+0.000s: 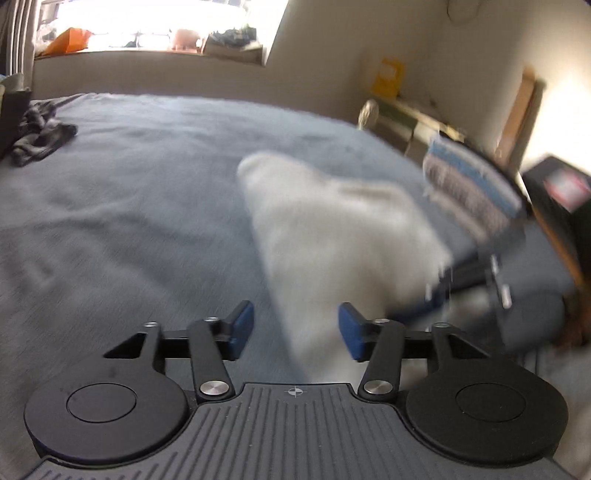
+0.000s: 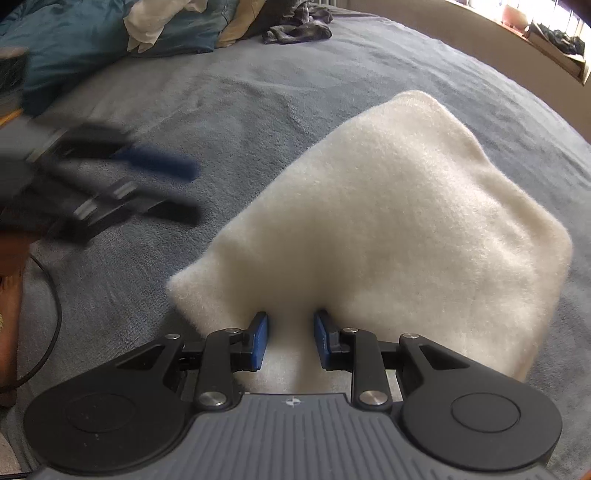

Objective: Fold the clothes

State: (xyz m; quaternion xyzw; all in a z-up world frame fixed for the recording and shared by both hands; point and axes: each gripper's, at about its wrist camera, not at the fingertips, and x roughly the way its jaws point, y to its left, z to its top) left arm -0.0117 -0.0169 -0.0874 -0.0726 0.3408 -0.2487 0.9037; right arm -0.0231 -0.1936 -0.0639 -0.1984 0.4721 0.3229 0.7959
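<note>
A white fleece garment [image 2: 388, 229], folded into a thick pad, lies on the grey-blue bed [image 2: 221, 92]. The right claw [image 2: 290, 339] sits at the garment's near edge with its blue pads [image 2: 258, 341] apart, the fleece between and under them but not pinched. The left claw [image 1: 295, 328] also stands apart, blurred, with the white cloth running between its pads without being gripped. A dark crumpled garment [image 2: 297, 29] lies well apart near the teal bedding [image 2: 92, 40] at the bed's far side.
</note>
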